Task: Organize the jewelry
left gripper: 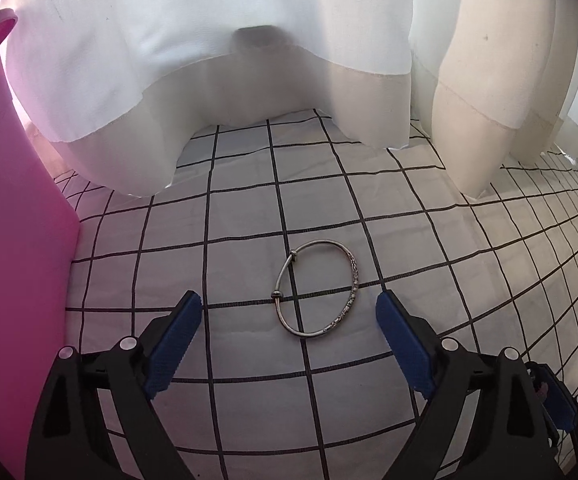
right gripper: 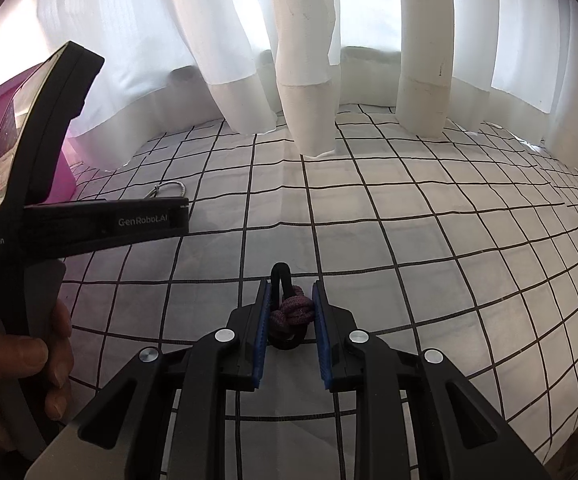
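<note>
- In the left wrist view, the left gripper (left gripper: 289,312) fills the lower part of the frame, and its two blue-padded fingers (left gripper: 177,340) stand wide apart with nothing pressed between them.
- A thin silver metal bangle with two small beads (left gripper: 316,287) lies flat on the white cloth with a black grid pattern (left gripper: 409,208), in the lower centre of the frame. It sits between the two finger tips and a little beyond them, and it touches neither pad.
- A pink plastic container (left gripper: 13,240) stands along the left edge of this view, on the same cloth.
- White sheer curtains (left gripper: 217,60) hang across the top of the frame, and their hems reach the cloth.
- In the right wrist view, the right gripper (right gripper: 291,312) is at the bottom centre. Its fingers stand narrow and they are clamped on a dark purple knotted cord with a black loop (right gripper: 291,312); the loop comes out beyond the finger tips, above the cloth.
- At the left of this view, a person's hand (right gripper: 17,364) holds the black handle of the other gripper, and only a part of the bangle shows behind its body, at the middle left.
- The surface under the cloth looks soft, but I cannot tell what it is.
</note>
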`<state>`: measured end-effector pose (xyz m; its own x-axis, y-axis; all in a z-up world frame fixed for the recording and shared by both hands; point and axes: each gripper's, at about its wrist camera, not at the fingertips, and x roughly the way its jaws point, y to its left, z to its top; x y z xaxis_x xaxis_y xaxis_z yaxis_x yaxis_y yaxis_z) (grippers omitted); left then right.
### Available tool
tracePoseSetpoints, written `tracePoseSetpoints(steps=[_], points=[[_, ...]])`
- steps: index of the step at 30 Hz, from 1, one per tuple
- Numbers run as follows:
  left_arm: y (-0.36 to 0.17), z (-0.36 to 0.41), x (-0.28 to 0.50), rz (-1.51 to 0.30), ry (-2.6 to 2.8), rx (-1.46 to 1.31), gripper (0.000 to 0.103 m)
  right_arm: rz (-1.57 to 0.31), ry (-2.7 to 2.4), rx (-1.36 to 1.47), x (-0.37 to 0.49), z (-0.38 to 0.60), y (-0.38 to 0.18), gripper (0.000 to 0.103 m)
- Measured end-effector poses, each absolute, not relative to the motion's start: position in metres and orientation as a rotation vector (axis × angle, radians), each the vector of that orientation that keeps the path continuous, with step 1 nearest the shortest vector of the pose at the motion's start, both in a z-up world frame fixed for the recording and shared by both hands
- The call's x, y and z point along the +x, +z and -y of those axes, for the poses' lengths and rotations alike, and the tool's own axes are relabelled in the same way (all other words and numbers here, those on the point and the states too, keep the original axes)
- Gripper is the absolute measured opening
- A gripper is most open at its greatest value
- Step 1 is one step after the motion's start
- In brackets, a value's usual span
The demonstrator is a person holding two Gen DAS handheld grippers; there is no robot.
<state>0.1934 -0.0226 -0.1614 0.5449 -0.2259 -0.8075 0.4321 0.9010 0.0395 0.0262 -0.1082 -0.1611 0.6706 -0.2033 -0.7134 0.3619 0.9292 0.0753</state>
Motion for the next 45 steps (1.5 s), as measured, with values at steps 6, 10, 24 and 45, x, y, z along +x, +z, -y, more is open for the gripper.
tracePoseSetpoints(steps=[6,10,24,45], points=[[-0.164,0.026,0.201,-0.962,-0.418,0.228,0.098,-0.77,-0.321,0.227,0.025,0.108,-0.162,0.02],[-0.165,0.027,0.203,-0.951,-0.422,0.224,0.098,-0.766,-0.319,0.235,0.024,0.109,-0.164,0.02],[-0.155,0.043,0.177,-0.918,-0.488,0.255,0.039,-0.75,-0.304,0.259,0.022,0.113,-0.166,0.02],[-0.129,0.02,0.17,-0.881,-0.512,0.138,0.037,-0.715,-0.293,0.26,0.015,0.117,-0.154,0.02]])
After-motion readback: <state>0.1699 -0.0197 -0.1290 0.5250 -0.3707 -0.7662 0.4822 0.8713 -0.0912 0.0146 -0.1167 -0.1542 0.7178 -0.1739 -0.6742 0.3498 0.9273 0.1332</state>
